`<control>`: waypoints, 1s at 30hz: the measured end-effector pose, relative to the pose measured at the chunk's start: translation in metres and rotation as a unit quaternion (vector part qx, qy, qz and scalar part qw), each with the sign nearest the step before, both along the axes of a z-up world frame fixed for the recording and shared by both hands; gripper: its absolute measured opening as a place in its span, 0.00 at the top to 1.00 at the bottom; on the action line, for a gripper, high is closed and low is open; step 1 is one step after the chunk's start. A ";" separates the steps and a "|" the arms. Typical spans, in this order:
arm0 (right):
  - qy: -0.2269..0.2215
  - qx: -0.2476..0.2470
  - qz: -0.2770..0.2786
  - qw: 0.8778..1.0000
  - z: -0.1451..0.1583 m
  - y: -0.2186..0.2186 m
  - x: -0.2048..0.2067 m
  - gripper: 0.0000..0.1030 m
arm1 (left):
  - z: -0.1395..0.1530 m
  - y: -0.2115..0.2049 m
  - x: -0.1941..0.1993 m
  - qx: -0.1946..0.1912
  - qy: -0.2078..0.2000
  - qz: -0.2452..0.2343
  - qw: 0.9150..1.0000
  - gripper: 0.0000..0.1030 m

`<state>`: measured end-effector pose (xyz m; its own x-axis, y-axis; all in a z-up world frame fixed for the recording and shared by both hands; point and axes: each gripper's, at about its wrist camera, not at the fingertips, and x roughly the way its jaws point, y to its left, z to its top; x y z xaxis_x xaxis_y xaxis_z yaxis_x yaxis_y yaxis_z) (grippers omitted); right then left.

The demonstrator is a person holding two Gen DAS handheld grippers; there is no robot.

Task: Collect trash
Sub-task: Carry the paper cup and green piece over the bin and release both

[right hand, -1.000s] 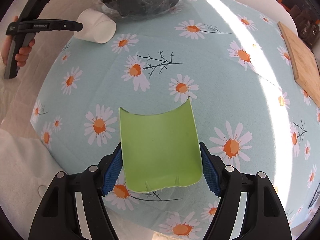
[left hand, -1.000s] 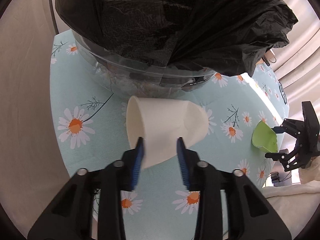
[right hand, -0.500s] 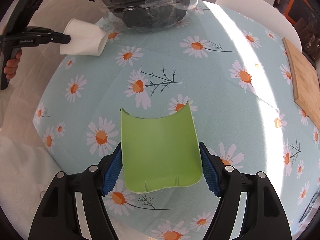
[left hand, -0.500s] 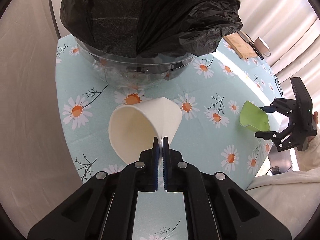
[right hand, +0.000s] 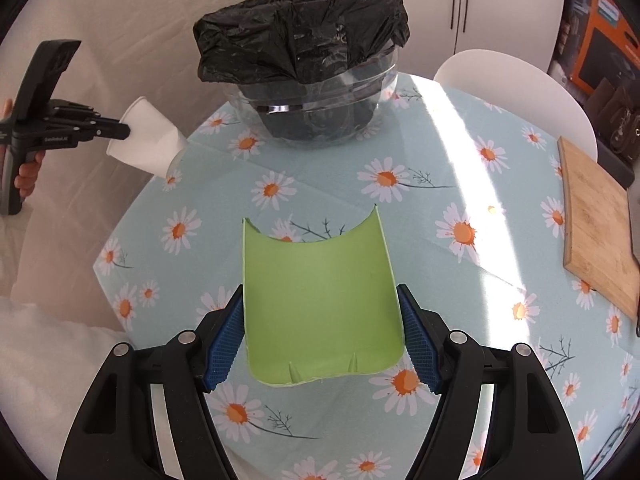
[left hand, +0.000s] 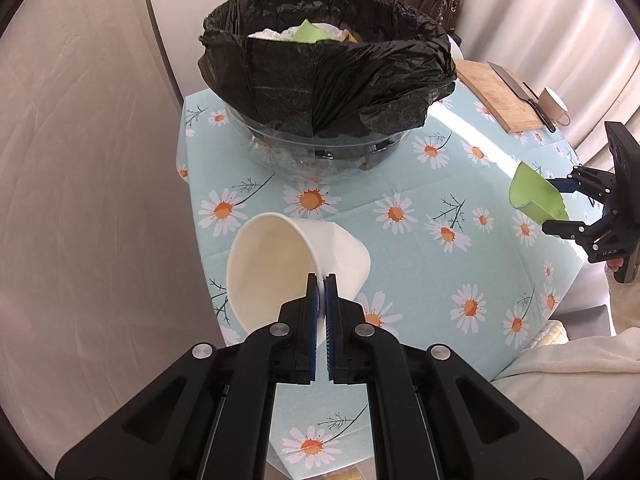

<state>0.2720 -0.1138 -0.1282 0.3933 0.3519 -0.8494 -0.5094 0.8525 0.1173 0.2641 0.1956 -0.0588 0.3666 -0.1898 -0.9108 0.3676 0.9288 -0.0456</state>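
Observation:
My left gripper is shut on the rim of a white paper cup, which hangs above the near edge of the daisy tablecloth, mouth toward the camera. In the right wrist view the same white cup and left gripper show at the left. My right gripper is shut on a curved green plastic piece, its blue pads pressing both side edges, lifted over the table. That green piece and right gripper appear at the right in the left wrist view. A clear bowl lined with a black trash bag holds trash.
The bag-lined bowl stands at the table's far side. A wooden cutting board lies at the right; a knife and a mug are on or beside it. A white chair stands behind the table.
The left gripper closed on the white cup's rim and lifted it off the table. The right gripper rose with the green piece still held. Both cameras pulled back from the table.

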 end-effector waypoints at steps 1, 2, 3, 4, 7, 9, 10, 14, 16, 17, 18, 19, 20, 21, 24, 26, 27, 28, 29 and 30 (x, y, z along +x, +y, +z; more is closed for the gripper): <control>-0.009 0.003 0.001 1.000 0.007 -0.002 0.000 0.35 | 0.007 0.001 -0.001 0.005 -0.008 0.001 1.000 0.96; -0.018 0.007 0.002 1.000 0.014 -0.003 -0.001 0.35 | 0.014 0.001 -0.001 0.008 -0.016 0.002 1.000 0.96; -0.026 0.012 0.002 1.000 0.022 -0.005 -0.001 0.35 | 0.021 0.001 -0.002 0.010 -0.023 0.003 1.000 0.96; -0.033 0.017 0.002 0.999 0.029 -0.007 -0.001 0.35 | 0.028 0.001 -0.002 0.011 -0.031 0.003 0.999 0.96; -0.058 0.025 0.002 0.998 0.051 -0.010 0.000 0.35 | 0.048 0.002 -0.002 0.017 -0.054 -0.001 0.998 0.96; -0.071 0.031 0.004 0.997 0.064 -0.011 0.002 0.35 | 0.060 0.003 0.002 0.022 -0.067 -0.001 0.998 0.96; -0.077 0.033 0.005 0.996 0.070 -0.011 0.003 0.35 | 0.066 0.004 0.003 0.024 -0.073 0.000 0.997 0.96; -0.099 0.040 0.012 0.994 0.093 -0.008 0.009 0.35 | 0.090 0.007 0.011 0.030 -0.096 0.001 0.995 0.96; -0.109 0.041 0.018 0.993 0.103 -0.004 0.013 0.35 | 0.102 0.008 0.016 0.030 -0.108 -0.001 0.994 0.96; -0.114 0.043 0.021 0.992 0.107 -0.002 0.016 0.35 | 0.107 0.008 0.017 0.031 -0.114 -0.002 0.993 0.96; -0.118 0.044 0.023 0.992 0.112 0.000 0.018 0.35 | 0.113 0.008 0.020 0.031 -0.120 -0.005 0.992 0.96; -0.123 0.044 0.024 0.991 0.117 0.002 0.021 0.35 | 0.118 0.008 0.022 0.030 -0.126 -0.009 0.992 0.96; -0.130 0.043 0.023 0.990 0.122 0.004 0.024 0.35 | 0.122 0.008 0.025 0.029 -0.131 -0.013 0.991 0.96; -0.134 0.046 0.024 0.990 0.127 0.006 0.027 0.35 | 0.127 0.008 0.028 0.029 -0.136 -0.016 0.990 0.96; -0.148 0.054 0.021 0.987 0.140 0.012 0.037 0.35 | 0.137 0.006 0.040 0.022 -0.147 -0.024 0.989 0.96; -0.154 0.062 0.021 0.986 0.148 0.017 0.045 0.35 | 0.143 0.005 0.049 0.018 -0.154 -0.031 0.987 0.96; -0.157 0.064 0.019 0.985 0.152 0.020 0.049 0.35 | 0.145 0.003 0.054 0.014 -0.156 -0.036 0.987 0.96; -0.158 0.066 0.017 0.985 0.155 0.023 0.053 0.35 | 0.147 0.002 0.059 0.008 -0.157 -0.042 0.987 0.96; -0.158 0.068 0.014 0.985 0.158 0.027 0.058 0.35 | 0.147 0.000 0.064 0.005 -0.158 -0.049 0.986 0.96; -0.156 0.069 0.011 0.985 0.160 0.030 0.063 0.35 | 0.147 -0.002 0.068 0.004 -0.158 -0.056 0.986 0.96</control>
<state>0.3349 -0.0834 0.0314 0.6189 0.4670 -0.6316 -0.5579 0.8273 0.0651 0.3325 0.1940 0.0884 0.6091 -0.2379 -0.7565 0.4624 0.8816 0.0951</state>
